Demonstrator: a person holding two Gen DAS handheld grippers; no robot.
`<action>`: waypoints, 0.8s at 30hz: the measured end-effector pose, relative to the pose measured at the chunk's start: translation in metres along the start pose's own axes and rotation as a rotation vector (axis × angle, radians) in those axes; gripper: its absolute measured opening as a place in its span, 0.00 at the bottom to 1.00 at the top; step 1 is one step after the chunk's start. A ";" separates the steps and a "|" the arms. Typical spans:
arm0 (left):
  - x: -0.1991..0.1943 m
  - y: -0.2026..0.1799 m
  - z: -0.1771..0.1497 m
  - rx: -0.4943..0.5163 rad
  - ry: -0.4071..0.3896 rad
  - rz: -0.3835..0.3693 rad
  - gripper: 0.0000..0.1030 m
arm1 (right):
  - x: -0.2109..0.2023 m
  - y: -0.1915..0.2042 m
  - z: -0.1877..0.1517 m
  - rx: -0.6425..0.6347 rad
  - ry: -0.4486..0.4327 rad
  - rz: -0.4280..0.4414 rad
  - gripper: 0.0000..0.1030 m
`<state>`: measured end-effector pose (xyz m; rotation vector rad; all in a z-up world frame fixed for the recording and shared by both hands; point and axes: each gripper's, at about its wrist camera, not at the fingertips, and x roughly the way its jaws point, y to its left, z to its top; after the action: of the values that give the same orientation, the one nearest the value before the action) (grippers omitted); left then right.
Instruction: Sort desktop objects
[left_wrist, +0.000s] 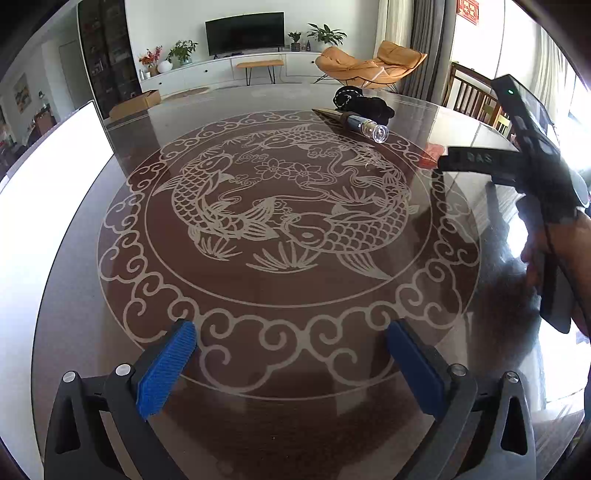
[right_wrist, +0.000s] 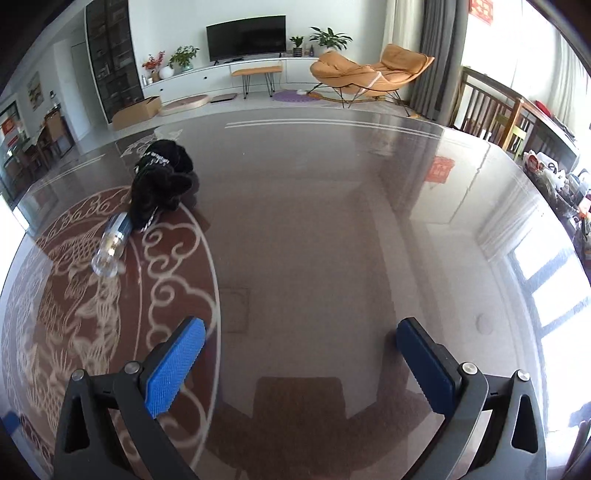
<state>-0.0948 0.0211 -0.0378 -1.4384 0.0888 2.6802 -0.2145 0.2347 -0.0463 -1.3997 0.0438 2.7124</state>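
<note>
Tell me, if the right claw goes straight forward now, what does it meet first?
Probably nothing: ahead of the right claw only bare table shows. The black cloth bundle and glass bottle lie off to its left.

One round glass-topped table (left_wrist: 92, 236), and etched into it two carp (left_wrist: 295, 206) inside one ring of cloud scrolls. On the table lies one black bundle of cloth (right_wrist: 166, 181), one clear bottle-like object with a dark blue body (right_wrist: 110, 243) on its side just beside it, and one flat brown pointed piece (left_wrist: 327, 113) under the bottle's far end; what that piece is cannot be told. Two grippers are in view: the left gripper (left_wrist: 291, 365) and the right gripper (right_wrist: 301, 365), each with two blue-padded fingers set wide apart and nothing between them. One white board (left_wrist: 55, 147) stands at the table's left edge
</note>
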 end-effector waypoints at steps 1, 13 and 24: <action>0.000 0.000 0.000 -0.001 0.000 -0.001 1.00 | 0.005 0.005 0.007 0.009 0.000 -0.006 1.00; 0.000 0.000 0.001 0.001 0.000 0.000 1.00 | 0.034 0.077 0.054 -0.123 0.028 0.082 1.00; 0.000 0.000 0.001 -0.001 0.000 0.001 1.00 | 0.007 0.101 0.013 -0.318 -0.008 0.228 1.00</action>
<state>-0.0960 0.0218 -0.0372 -1.4390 0.0882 2.6812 -0.2385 0.1358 -0.0459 -1.5479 -0.2548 3.0170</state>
